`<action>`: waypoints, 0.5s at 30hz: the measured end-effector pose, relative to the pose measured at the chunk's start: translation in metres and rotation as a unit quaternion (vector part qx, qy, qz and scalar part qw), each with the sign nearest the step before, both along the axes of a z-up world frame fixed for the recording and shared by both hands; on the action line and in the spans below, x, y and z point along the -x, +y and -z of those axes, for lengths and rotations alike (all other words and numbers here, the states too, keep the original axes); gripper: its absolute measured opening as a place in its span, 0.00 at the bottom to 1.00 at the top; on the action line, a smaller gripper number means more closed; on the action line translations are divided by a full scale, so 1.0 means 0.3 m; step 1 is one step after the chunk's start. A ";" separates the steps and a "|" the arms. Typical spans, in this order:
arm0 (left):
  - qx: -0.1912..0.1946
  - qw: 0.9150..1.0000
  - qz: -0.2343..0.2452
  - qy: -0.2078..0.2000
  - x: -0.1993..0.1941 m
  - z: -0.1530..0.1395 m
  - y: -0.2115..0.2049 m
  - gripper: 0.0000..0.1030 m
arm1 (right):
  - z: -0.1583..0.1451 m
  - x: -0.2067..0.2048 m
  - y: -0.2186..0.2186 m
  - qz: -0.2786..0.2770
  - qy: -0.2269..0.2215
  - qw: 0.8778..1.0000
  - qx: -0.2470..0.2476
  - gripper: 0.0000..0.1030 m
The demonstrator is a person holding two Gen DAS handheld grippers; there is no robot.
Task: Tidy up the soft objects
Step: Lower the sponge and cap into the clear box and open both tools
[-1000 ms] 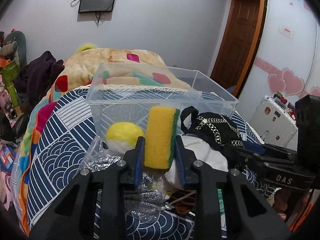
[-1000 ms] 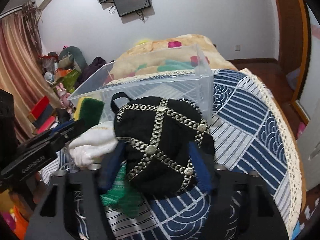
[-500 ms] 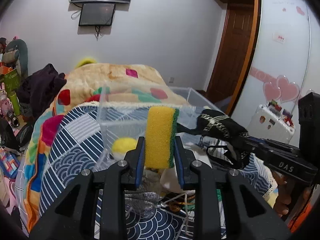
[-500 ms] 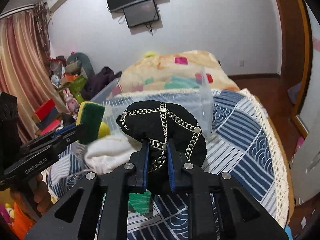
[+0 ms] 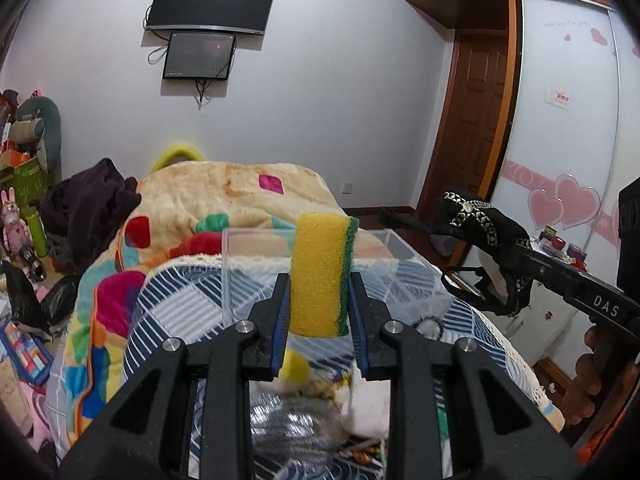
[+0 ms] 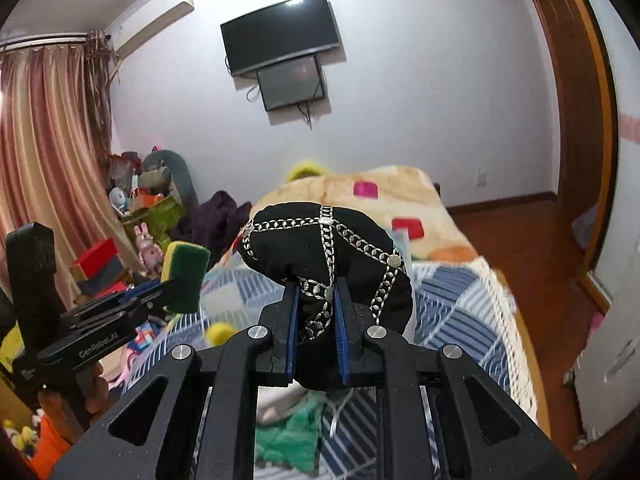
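My left gripper (image 5: 320, 292) is shut on a yellow sponge with a green scouring side (image 5: 322, 272) and holds it upright in the air above the bed; it also shows in the right wrist view (image 6: 185, 276). My right gripper (image 6: 316, 300) is shut on a black cloth bag with silver chain trim (image 6: 320, 248), lifted off the bed; the bag also shows in the left wrist view (image 5: 480, 232). A clear plastic bin (image 5: 256, 256) stands on the blue patterned bedspread beyond both grippers.
Below the grippers lie a yellow ball (image 5: 294, 366), a white cloth (image 5: 370, 404), a crinkled clear bag (image 5: 292, 428) and a green cloth (image 6: 296, 436). A patchwork blanket (image 5: 224, 196) lies behind the bin. Clutter stands on the left; a wardrobe (image 5: 560, 120) on the right.
Both grippers have risen from the bed. The right gripper closed on the black bag and lifted it. The left gripper lifted the sponge; the bin now sits lower in view.
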State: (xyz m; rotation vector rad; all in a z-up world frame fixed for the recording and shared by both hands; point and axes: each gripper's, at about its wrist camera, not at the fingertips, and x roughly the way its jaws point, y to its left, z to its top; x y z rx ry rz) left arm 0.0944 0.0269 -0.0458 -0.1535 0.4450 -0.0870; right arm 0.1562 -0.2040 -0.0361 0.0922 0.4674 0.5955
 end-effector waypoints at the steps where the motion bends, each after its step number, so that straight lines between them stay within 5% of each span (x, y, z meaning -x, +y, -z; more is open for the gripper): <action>1: -0.002 1.000 -0.001 0.000 -0.011 -0.006 0.002 0.26 | -0.008 -0.017 0.011 0.000 -0.003 1.000 0.001 0.14; 8: -0.011 1.000 -0.007 0.024 -0.146 -0.010 0.033 0.26 | -0.010 -0.126 0.074 0.007 -0.003 1.000 0.013 0.14; 15: -0.010 0.996 -0.005 0.086 -0.293 0.084 0.034 0.26 | 0.059 -0.218 0.119 0.009 0.040 0.999 0.031 0.14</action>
